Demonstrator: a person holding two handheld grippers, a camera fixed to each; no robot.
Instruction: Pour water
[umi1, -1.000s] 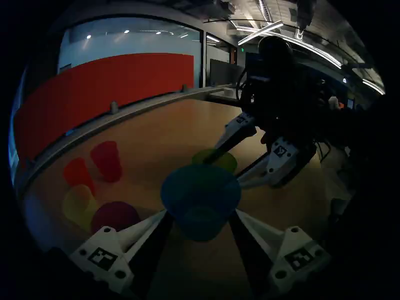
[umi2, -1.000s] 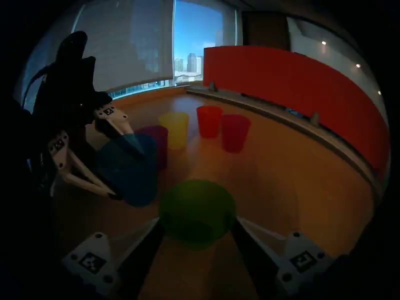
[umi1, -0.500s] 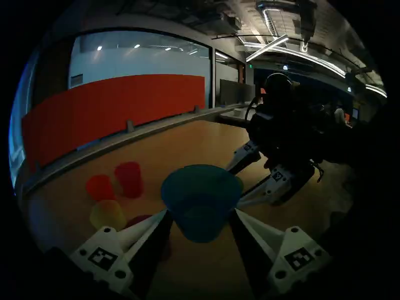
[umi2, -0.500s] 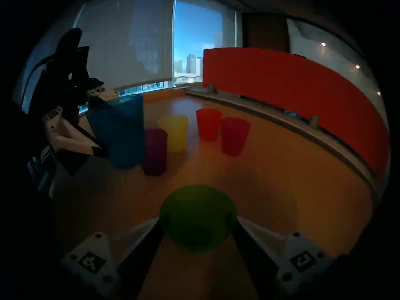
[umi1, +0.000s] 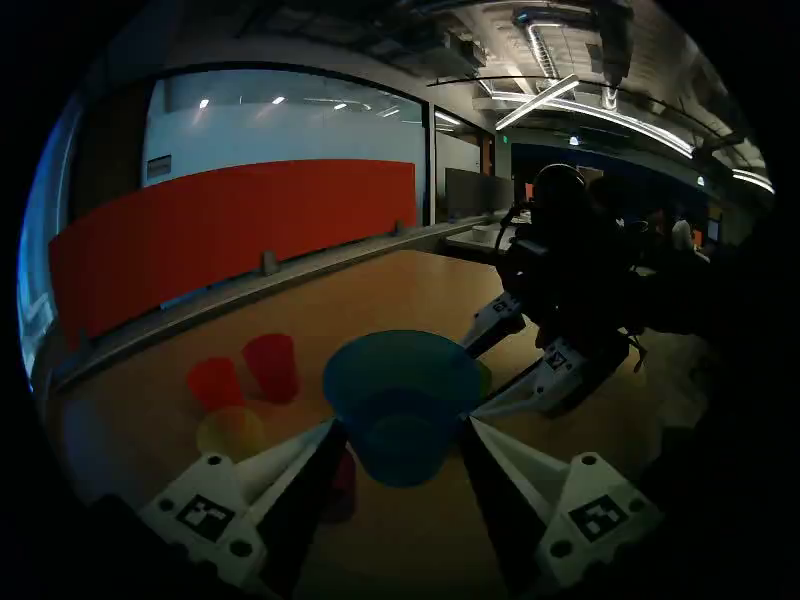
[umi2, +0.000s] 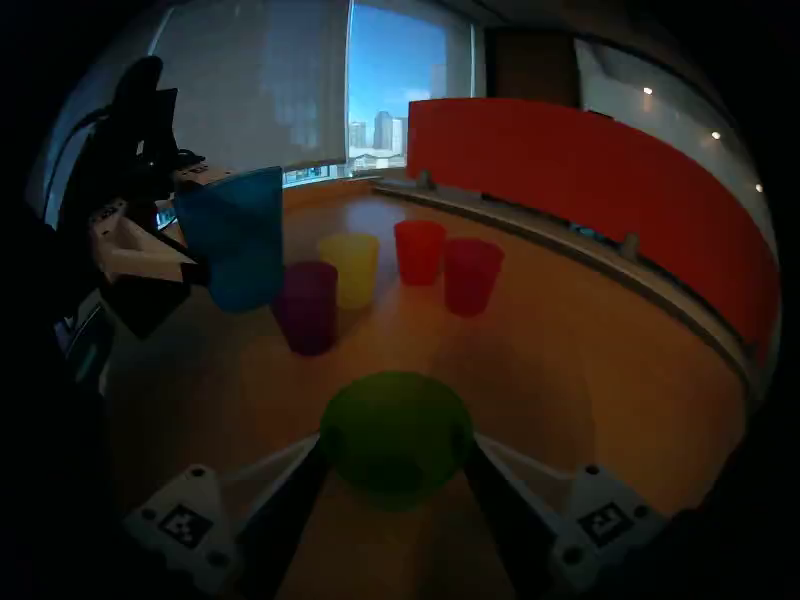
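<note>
In the left gripper view, my left gripper (umi1: 401, 426) is shut on a blue cup (umi1: 403, 400), held upright above the wooden table (umi1: 380, 290). The right gripper view shows that blue cup (umi2: 235, 250) at the left, raised and level, with the left gripper (umi2: 150, 268) behind it. My right gripper (umi2: 396, 448) is shut on a green cup (umi2: 396, 432), its mouth facing up, low over the table (umi2: 580, 340). Seen from the left gripper view, the right gripper (umi1: 487, 377) sits just beyond the blue cup, which hides most of the green cup (umi1: 485, 379).
A purple cup (umi2: 306, 306), a yellow cup (umi2: 349, 268) and two red cups (umi2: 419, 251) (umi2: 471, 275) stand in a cluster on the table. A red partition (umi2: 600, 180) runs along the table's far edge. A dark-clothed person (umi1: 590, 260) stands behind the right gripper.
The blue cup, tilted close to the green cup a second ago, has come upright and moved up and away from it. The green cup has hardly moved.
</note>
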